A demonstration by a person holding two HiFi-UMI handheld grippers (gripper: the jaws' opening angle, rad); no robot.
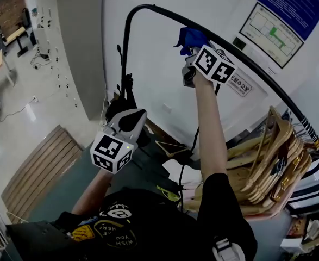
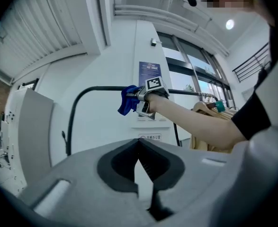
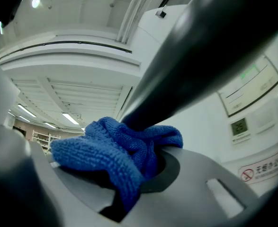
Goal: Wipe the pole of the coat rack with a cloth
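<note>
1. right gripper view: my right gripper (image 1: 190,52) clamps the blue cloth (image 3: 115,150) against the pole (image 3: 191,65), centre frame.
2. head view: the pole's length runs on toward the lower right, so i'd wipe that way.
3. my left gripper (image 1: 125,118), jaws together and empty, hangs lower left, farther off.

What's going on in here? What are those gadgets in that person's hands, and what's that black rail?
A person holds a two-jaw gripper in each hand and is cleaning a coat rack. The right gripper, raised high, is shut on a blue cloth and presses it against the black pole just past its top bend. The left gripper is held lower, shut with nothing in it, away from the pole. Wooden hangers are bunched at the pole's far end.
</note>
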